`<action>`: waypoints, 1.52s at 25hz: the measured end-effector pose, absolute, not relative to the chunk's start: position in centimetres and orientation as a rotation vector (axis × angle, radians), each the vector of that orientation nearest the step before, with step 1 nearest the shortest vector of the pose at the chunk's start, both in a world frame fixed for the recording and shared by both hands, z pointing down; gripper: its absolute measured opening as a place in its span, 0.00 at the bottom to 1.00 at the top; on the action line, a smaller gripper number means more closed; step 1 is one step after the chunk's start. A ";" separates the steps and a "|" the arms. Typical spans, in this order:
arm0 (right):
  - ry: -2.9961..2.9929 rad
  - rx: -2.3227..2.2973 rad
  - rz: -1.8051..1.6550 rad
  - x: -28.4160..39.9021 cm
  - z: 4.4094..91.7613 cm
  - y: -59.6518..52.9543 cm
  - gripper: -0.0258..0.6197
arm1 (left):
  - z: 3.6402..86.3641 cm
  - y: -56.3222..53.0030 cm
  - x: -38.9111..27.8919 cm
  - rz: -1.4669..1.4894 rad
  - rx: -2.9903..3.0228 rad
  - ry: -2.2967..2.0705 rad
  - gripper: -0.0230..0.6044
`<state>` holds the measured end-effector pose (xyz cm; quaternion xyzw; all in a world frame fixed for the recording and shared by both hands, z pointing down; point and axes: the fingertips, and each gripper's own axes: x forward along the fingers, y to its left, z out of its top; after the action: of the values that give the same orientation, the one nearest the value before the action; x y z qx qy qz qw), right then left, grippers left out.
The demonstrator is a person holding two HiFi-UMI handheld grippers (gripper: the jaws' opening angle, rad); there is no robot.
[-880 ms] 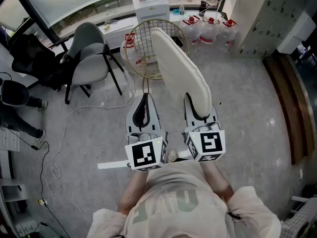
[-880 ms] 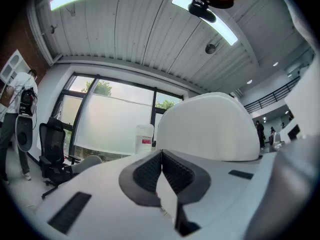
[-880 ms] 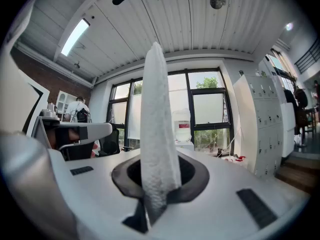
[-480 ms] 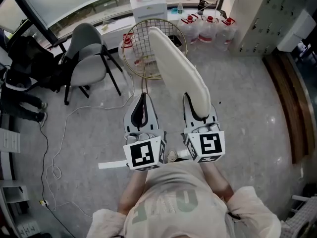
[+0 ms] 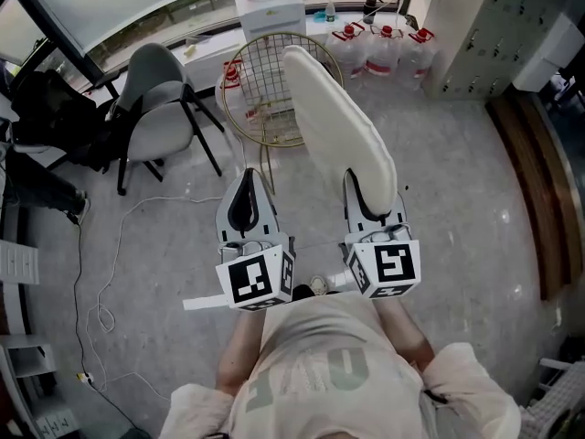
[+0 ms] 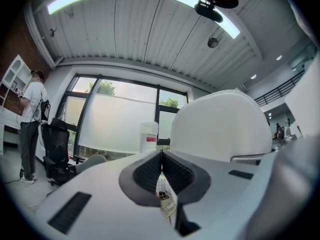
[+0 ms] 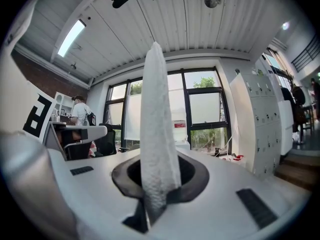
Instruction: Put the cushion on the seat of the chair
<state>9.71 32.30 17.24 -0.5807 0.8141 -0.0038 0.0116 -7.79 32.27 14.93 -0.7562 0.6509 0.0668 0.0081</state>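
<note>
Clamping the cushion [image 5: 338, 126] in the right gripper [image 5: 370, 207] by the near end, pads pressed on both faces and set narrow around the thin edge. Stands on edge there, one long side up, and runs straight forward from the jaws, lifted clear of the floor [image 5: 439, 199]. Shows in the right gripper view edge-on, as a pale, nubbly cushion [image 7: 157, 149] rising upright out of the middle of the jaws and filling the gap between them. Overlaps, at the far rounded end in the head view, the right-hand rim of the round gold wire chair [image 5: 260, 90]; touching it or only passing in front, cannot tell. Not lying on any seat.

Holding the left gripper [image 5: 244, 204] just beside the right one, about level with it and apart from the cushion, jaws brought together on nothing, pads meeting at the tips. Looms in the left gripper view as a broad white rounded cushion [image 6: 222, 126] to the right of those closed jaws, clear of them.

Placing the grey chair [image 5: 160, 108] well off to the left of the wire one, with water jugs [image 5: 384, 48] and a white dispenser [image 5: 270, 7] behind, along the window wall. Trailing across the floor at the left, a thin loose cable [image 5: 91, 273].
</note>
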 end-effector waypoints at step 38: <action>2.534 -1.871 -0.093 8.4 18.0 1.3 0.12 | 14.4 -0.4 -9.6 0.198 -2.424 1.942 0.06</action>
<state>8.43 1.28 18.00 -0.5938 0.8041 -0.0296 -0.0048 -9.55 -0.39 14.36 -0.7787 0.6240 0.0635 0.0148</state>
